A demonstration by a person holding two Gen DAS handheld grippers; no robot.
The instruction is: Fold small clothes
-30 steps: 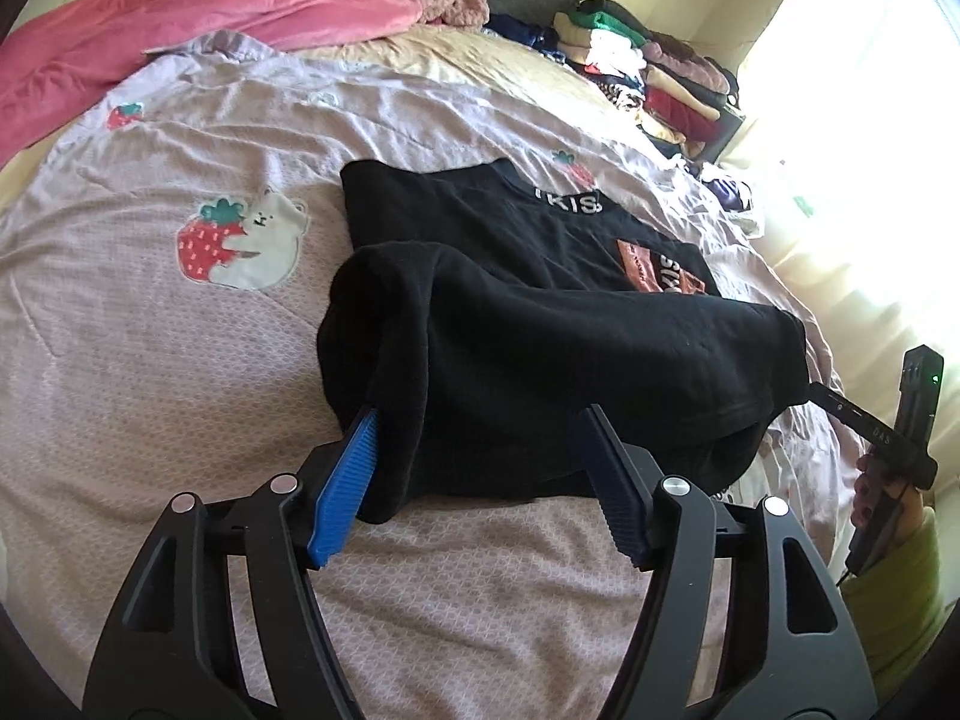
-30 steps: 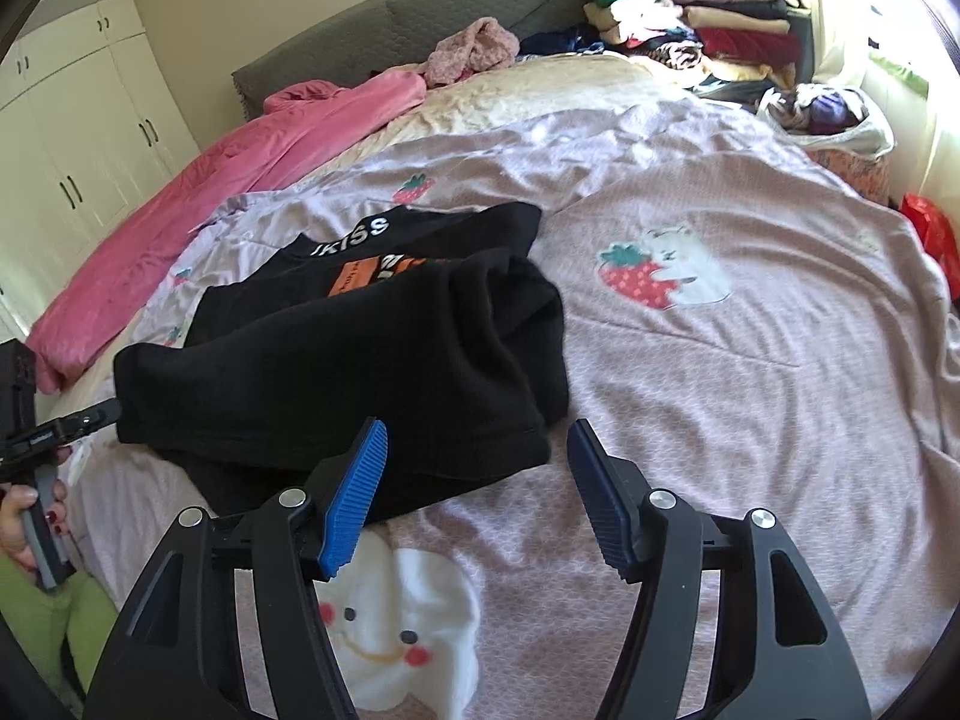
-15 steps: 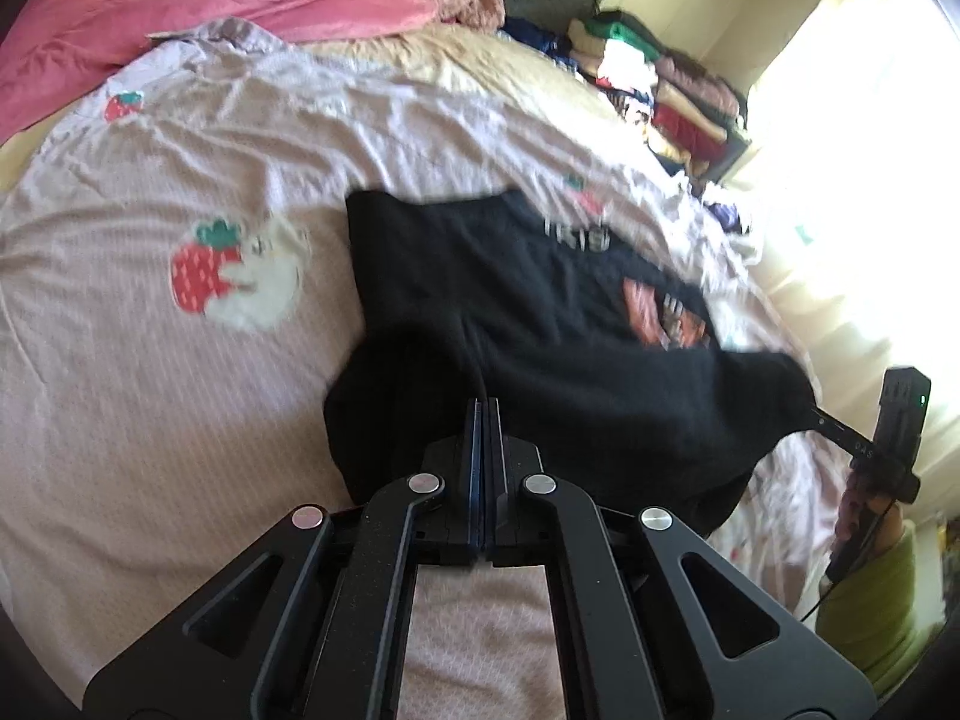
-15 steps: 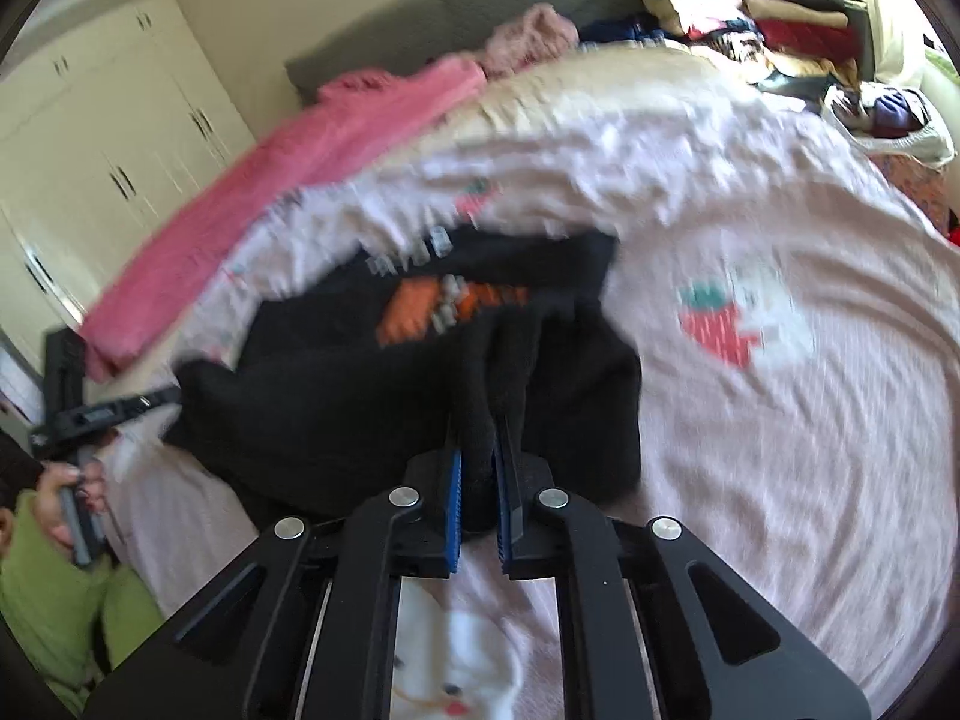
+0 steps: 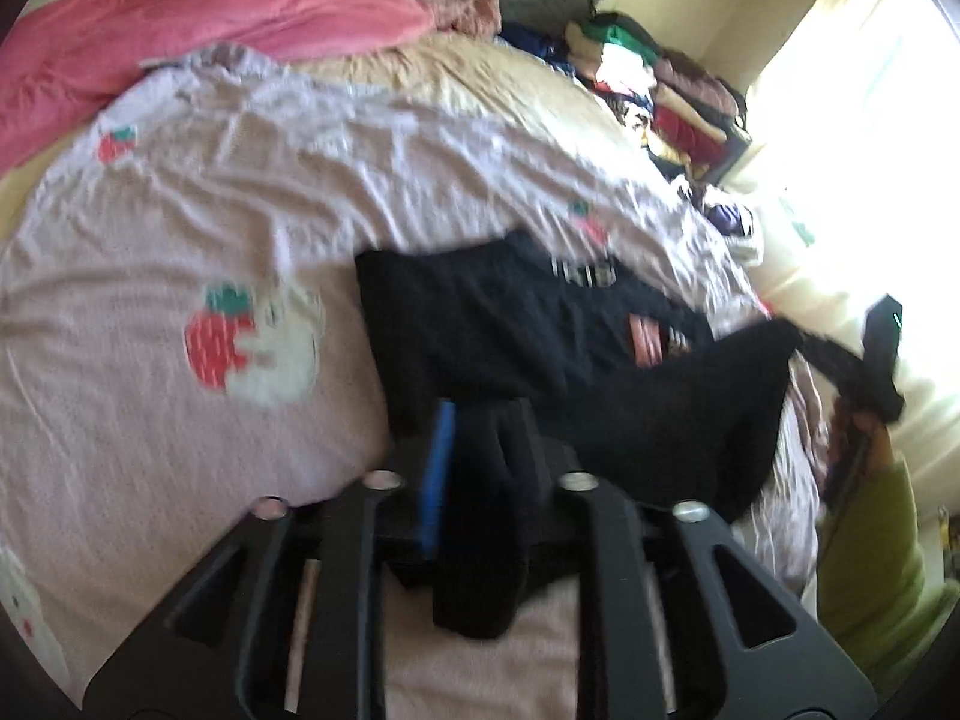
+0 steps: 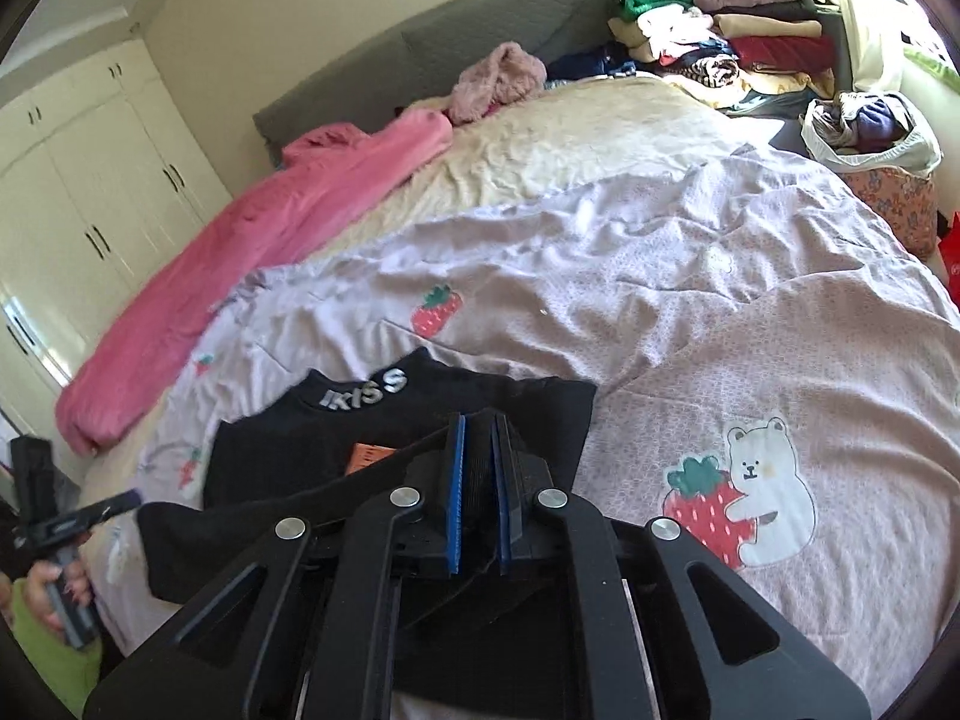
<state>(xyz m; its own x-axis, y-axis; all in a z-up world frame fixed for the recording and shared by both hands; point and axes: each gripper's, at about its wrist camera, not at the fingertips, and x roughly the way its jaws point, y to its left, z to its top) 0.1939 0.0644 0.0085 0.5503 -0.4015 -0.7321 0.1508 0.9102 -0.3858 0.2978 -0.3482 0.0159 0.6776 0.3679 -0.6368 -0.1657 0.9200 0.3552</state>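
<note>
Here, at nine o'clock of the black top (image 6: 336, 438), the pink blanket (image 6: 252, 252) lies along the bed (image 6: 720, 312). The top is spread on the lilac sheet, its lower edge raised. The left gripper (image 5: 480, 456) has its fingers nearly closed, pinching a bunched fold; the right gripper (image 6: 478, 468) clamps the hem likewise. At one o'clock sit stacked clothes (image 6: 720, 42).

Lilac strawberry-print bedsheet (image 6: 720, 312); pink blanket (image 6: 252, 264) along its far edge; stacked folded clothes (image 6: 720, 42) at the headboard (image 6: 420, 60); white wardrobe (image 6: 78, 192) beyond.
</note>
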